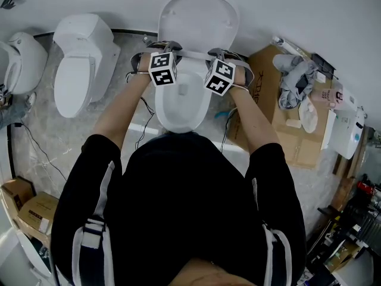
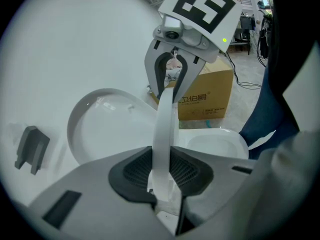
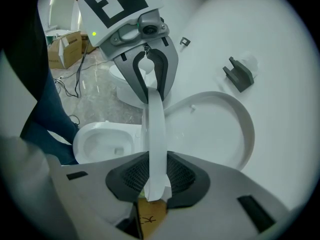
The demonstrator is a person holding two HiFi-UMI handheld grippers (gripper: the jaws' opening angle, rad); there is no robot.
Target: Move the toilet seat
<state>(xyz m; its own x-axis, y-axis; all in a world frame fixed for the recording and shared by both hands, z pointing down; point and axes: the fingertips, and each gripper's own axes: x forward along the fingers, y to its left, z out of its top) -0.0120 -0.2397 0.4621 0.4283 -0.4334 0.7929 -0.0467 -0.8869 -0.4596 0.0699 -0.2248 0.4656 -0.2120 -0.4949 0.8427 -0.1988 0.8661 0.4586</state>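
The white toilet seat (image 1: 191,55) is raised off the bowl (image 1: 181,103) and shows as a thin band between my two grippers. The lid (image 1: 199,16) stands up against the wall behind it. My left gripper (image 1: 164,47) is shut on the seat's left side, and its dark pads clamp the seat (image 2: 165,134) edge-on in the left gripper view. My right gripper (image 1: 221,55) is shut on the right side, with the seat (image 3: 156,134) pinched between its pads. Each gripper view shows the other gripper at the far end of the seat: the right gripper (image 2: 170,91) and the left gripper (image 3: 150,91).
A second toilet (image 1: 80,64) stands to the left, a third (image 1: 24,61) at the far left edge. A cardboard box (image 1: 286,118) with grey cloth (image 1: 294,79) lies on the right. Cables (image 1: 143,130) run over the floor by the bowl. A grey bracket (image 3: 239,74) sits on the wall.
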